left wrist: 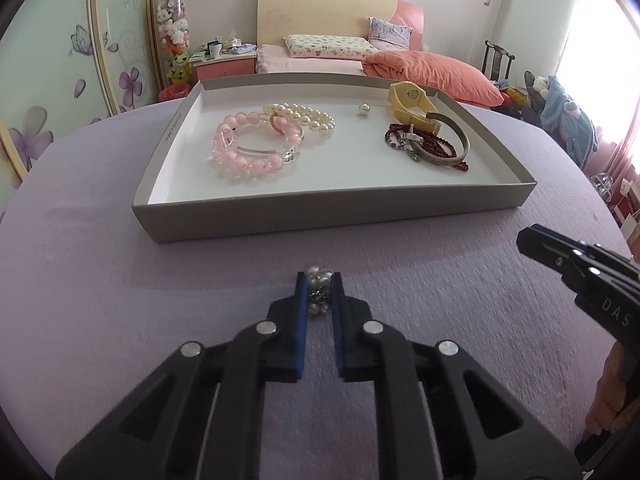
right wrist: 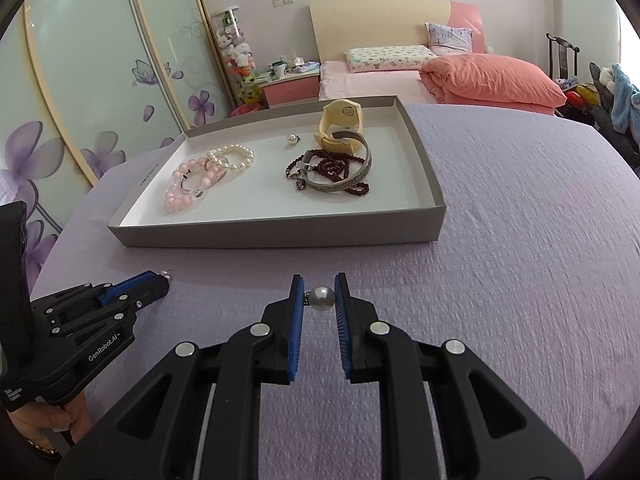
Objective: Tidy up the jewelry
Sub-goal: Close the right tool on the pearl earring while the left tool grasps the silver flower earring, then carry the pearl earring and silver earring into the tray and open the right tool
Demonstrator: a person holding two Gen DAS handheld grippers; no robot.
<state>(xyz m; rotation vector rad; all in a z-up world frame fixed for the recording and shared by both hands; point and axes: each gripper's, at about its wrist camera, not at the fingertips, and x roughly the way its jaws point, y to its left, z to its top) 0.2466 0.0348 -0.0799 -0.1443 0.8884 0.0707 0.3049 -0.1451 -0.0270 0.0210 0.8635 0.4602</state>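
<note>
Bedroom in daylight

A pink bed (left wrist: 320, 65) stands against the far wall; a pink nightstand (left wrist: 224, 65) sits left of it, floral wardrobe doors (left wrist: 60, 80) farther left, a bright window (left wrist: 600, 32) right.

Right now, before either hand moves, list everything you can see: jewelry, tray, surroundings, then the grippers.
tray: one, grey outside, white inside, on the purple cloth.
pink bead bracelets: a stacked cluster, count unclear, tray's left part.
cream pearl bracelet: one, behind the pink ones.
loose pearl: one, cream, tray's back middle.
yellow watch: one, tray's back right.
silver bangle: one, over the dark red bead string.
pearl cluster piece: one, white and silver, between the left fingers.
pearl earring: one, grey-white, between the right fingers.
purple cloth: one, covering the surface.
bed: one, pink, behind.
left gripper: shut on the cluster.
right gripper: shut on the earring.
</note>
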